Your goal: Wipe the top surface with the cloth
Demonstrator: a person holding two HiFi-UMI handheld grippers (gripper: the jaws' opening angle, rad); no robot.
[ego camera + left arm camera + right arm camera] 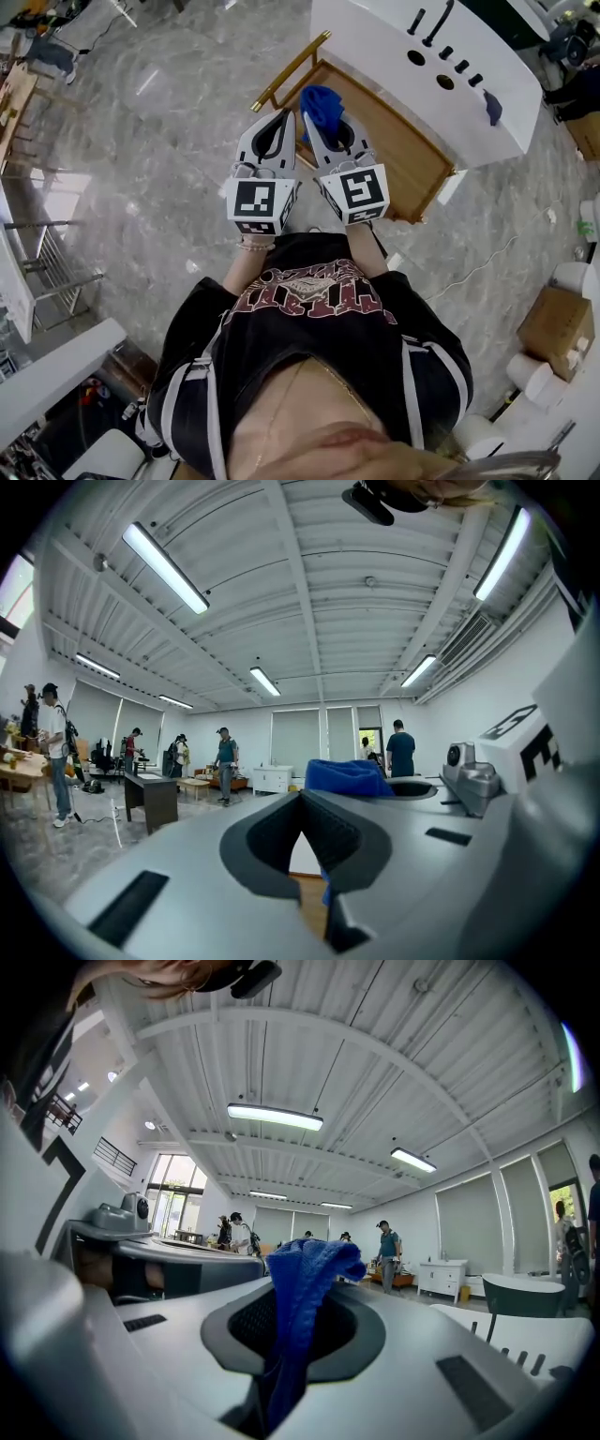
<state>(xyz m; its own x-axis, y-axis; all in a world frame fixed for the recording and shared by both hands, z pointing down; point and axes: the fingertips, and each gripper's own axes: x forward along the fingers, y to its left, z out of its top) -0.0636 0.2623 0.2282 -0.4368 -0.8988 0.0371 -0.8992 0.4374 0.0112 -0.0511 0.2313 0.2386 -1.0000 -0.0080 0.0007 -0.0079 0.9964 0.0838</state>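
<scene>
In the head view a blue cloth (322, 101) sticks out of my right gripper (319, 112), which is shut on it. The right gripper view shows the same cloth (305, 1288) bunched between the jaws of the right gripper (296, 1309) and standing above them. My left gripper (284, 114) is held close beside the right one, shut with nothing in it. In the left gripper view its jaws (302, 797) meet at the tips, with the cloth (352, 775) just to their right. Both grippers point away from me, above a wooden top (403, 150) with a brass rail (289, 71).
A white counter (375, 37) with a black tap (437, 23) and round holes stands beyond the wooden top, a dark blue item (493, 108) on its right end. Grey marble floor (169, 141) lies left. A cardboard box (556, 328) sits at right. Several people (224, 761) stand far off.
</scene>
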